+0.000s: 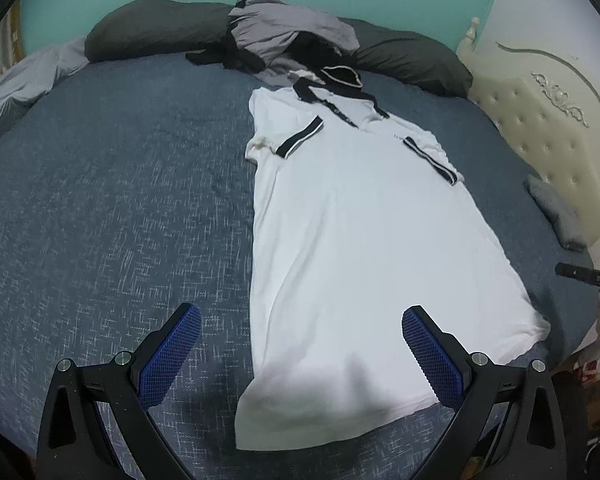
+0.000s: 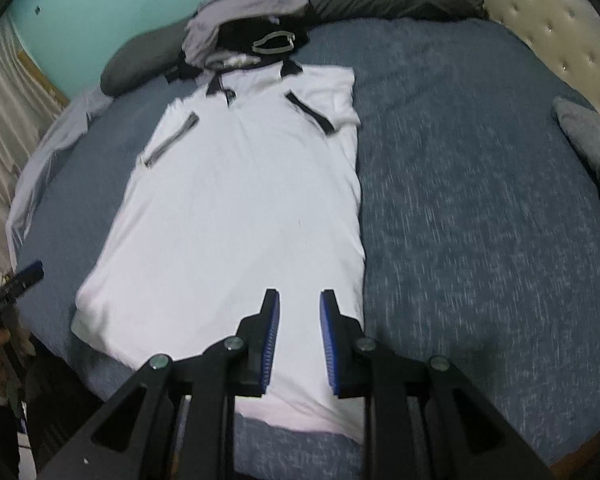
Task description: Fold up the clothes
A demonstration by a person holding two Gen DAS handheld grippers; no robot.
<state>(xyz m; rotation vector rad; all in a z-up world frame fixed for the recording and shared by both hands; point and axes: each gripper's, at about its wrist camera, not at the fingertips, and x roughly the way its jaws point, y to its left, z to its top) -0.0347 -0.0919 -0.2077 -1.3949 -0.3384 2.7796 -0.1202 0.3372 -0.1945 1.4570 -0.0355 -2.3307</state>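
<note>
Polo shirt [image 1: 356, 248] flat on bed [image 1: 112, 200]

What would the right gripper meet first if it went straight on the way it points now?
Most likely the white polo shirt, near its bottom hem. The right gripper holds nothing, and nothing lies between it and the cloth.

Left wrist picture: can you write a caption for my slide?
Open left gripper hovers above the hem of a white polo shirt on a blue bed.

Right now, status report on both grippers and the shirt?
Left gripper wide open over the hem. Right gripper narrow, nothing between fingers. White polo shirt flat, sleeves folded in. Clothes pile touches collar.
</note>
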